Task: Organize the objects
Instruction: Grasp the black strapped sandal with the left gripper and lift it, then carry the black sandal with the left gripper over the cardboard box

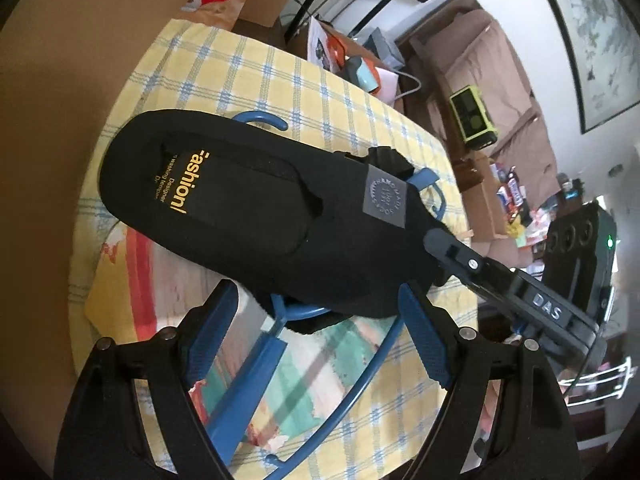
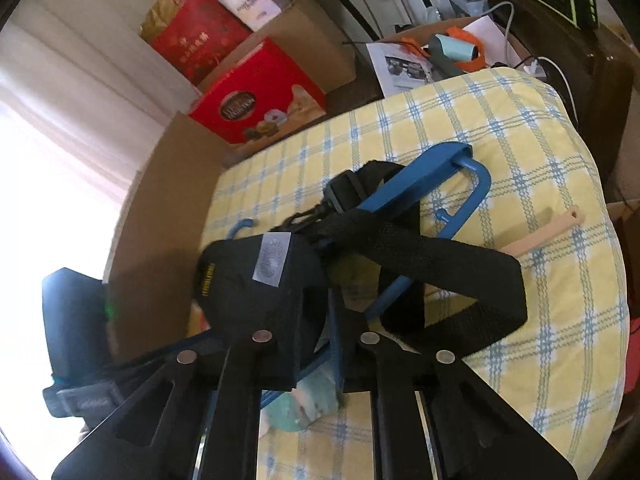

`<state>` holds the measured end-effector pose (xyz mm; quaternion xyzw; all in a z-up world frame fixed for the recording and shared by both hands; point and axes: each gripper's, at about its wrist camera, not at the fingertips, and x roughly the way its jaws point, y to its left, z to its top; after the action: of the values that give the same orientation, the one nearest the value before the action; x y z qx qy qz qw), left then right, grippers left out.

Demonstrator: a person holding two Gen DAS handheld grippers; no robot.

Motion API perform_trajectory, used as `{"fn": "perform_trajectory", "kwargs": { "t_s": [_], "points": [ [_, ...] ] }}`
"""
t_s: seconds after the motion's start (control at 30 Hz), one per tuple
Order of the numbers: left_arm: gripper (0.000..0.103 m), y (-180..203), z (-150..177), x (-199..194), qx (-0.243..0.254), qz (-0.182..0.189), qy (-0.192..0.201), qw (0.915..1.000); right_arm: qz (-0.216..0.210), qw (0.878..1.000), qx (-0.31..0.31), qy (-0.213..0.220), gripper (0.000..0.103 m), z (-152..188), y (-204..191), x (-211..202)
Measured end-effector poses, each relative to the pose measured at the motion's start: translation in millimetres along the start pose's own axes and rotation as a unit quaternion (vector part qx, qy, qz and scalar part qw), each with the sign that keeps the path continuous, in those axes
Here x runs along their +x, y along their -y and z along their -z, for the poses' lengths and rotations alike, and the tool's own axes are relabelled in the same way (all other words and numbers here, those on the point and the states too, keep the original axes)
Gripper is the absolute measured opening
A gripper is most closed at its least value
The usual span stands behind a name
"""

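left wrist view, left to right. a cardboard panel (image 1: 80, 60) fills the upper left of the frame. the yellow checked tablecloth (image 1: 256, 80) runs from upper centre down to the bottom. the black bag (image 1: 248, 216) lies across the middle of the frame, its yellow lettering toward the left and a grey label toward the right. it rests on the blue hanger (image 1: 256, 376), whose bars show below the bag and whose hook shows above the bag's upper edge. the left gripper (image 1: 316, 344) sits at the bottom of the frame, jaws spread wide, blue pads either side of the hanger bars and just under the bag's lower edge; nothing is clamped. the right gripper (image 1: 452, 248) enters from the right edge and its tip meets the bag's right end. a brown sofa (image 1: 492, 72) and a green-framed device (image 1: 474, 116) occupy the upper right.

right wrist view, left to right. bright window glare fills the left edge. red boxes (image 2: 256, 108) stand at upper left centre. the bag (image 2: 256, 280) sits at centre, its strap (image 2: 440, 264) looping to the right over the hanger (image 2: 424, 188). the right gripper (image 2: 310, 344) at bottom centre has its fingers drawn narrow, clamped on the bag's near edge. a beige stick (image 2: 544, 230) lies on the cloth (image 2: 520, 128) at right.
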<state>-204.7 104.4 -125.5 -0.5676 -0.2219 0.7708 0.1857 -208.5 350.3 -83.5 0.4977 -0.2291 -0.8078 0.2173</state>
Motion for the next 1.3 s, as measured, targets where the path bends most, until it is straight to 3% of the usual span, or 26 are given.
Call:
{"fn": "perform_trajectory", "kwargs": {
  "t_s": [0.2, 0.57, 0.67, 0.73, 0.8, 0.9, 0.97, 1.03, 1.2, 1.3],
  "points": [
    [0.080, -3.3, -3.3, 2.9, -0.021, 0.032, -0.009, 0.9992, -0.046, 0.999, 0.017, 0.009, 0.006, 4.3, -6.3, -26.9],
    [0.080, 6.1, 9.9, 4.3, -0.019, 0.054, -0.019, 0.9982, -0.022, 0.999, -0.006, -0.034, 0.006, 47.0, -12.0, -38.5],
    [0.080, 6.9, 13.3, 2.8, -0.014, 0.049, -0.024, 0.9984, 0.013, 0.998, -0.026, -0.052, 0.006, 58.8, -11.5, -36.3],
    [0.080, 7.3, 16.9, -0.1, -0.010, 0.044, -0.028, 0.9986, 0.088, 0.992, -0.057, -0.065, 0.009, 64.1, -11.4, -31.7],
    [0.080, 8.5, 19.8, -2.7, -0.001, 0.037, -0.030, 0.9989, 0.106, 0.991, -0.058, -0.063, 0.009, 63.9, -7.9, -31.8],
    [0.080, 5.8, 19.9, -9.8, -0.004, 0.027, -0.018, 0.9995, 0.090, 0.995, -0.027, -0.038, 0.010, 53.9, 1.8, -40.5],
    [0.080, 3.2, 16.4, -11.2, -0.015, 0.030, -0.014, 0.9993, 0.074, 0.997, -0.013, -0.020, 0.027, 46.2, 5.0, -44.8],
    [0.080, 3.7, 13.2, -6.1, -0.019, 0.040, -0.028, 0.9986, 0.060, 0.998, 0.000, -0.016, 0.036, 41.3, 7.5, -43.2],
    [0.080, 5.7, 11.0, -0.5, -0.021, 0.045, -0.035, 0.9982, 0.023, 0.999, 0.017, -0.020, 0.036, 40.1, 0.8, -30.2],
    [0.080, 4.6, 11.0, 4.3, -0.030, 0.044, -0.036, 0.9979, 0.021, 0.999, 0.014, -0.029, 0.036, 45.1, -2.8, -22.7]
  ]
}}
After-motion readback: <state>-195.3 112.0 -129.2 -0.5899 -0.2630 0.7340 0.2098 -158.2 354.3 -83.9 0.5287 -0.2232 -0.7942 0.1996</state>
